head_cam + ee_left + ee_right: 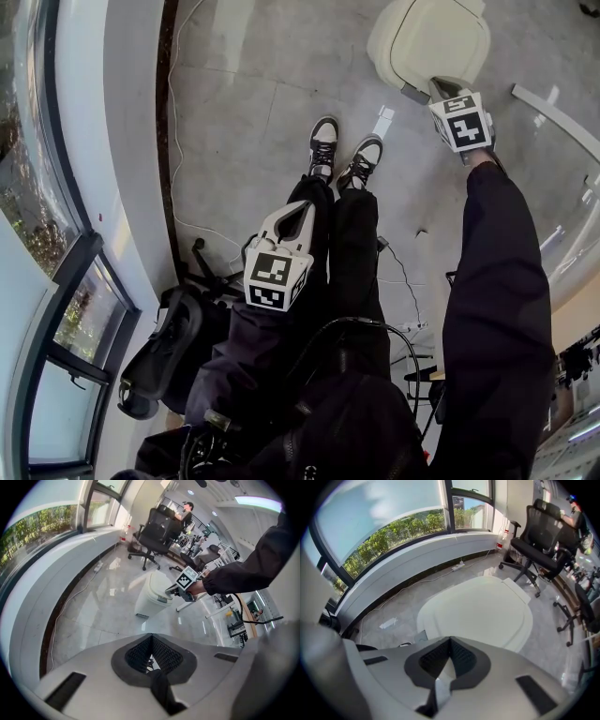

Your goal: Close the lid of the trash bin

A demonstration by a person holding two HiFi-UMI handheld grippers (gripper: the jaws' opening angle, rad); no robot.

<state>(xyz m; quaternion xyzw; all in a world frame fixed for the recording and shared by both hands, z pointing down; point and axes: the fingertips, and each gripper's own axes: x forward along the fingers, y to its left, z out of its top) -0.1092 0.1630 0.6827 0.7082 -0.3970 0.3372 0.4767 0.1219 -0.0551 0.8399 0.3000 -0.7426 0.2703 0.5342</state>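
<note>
The cream trash bin (431, 42) stands on the grey floor ahead of the person's shoes. Its lid (483, 611) lies flat down on the body, also seen from the side in the left gripper view, where the bin (152, 592) looks shut. My right gripper (439, 88) is shut and empty, its tips at the lid's near edge; from the left gripper view the right gripper (174, 591) sits right at that rim. Whether it touches I cannot tell. My left gripper (307, 208) is shut, empty, held low over the person's legs, far from the bin.
A black office chair (157, 531) stands behind the bin, with another person (185, 513) farther back. A second black chair (164, 352) is at my lower left. A white cable (178, 141) runs along the curved window wall. A white desk frame (553, 112) is at right.
</note>
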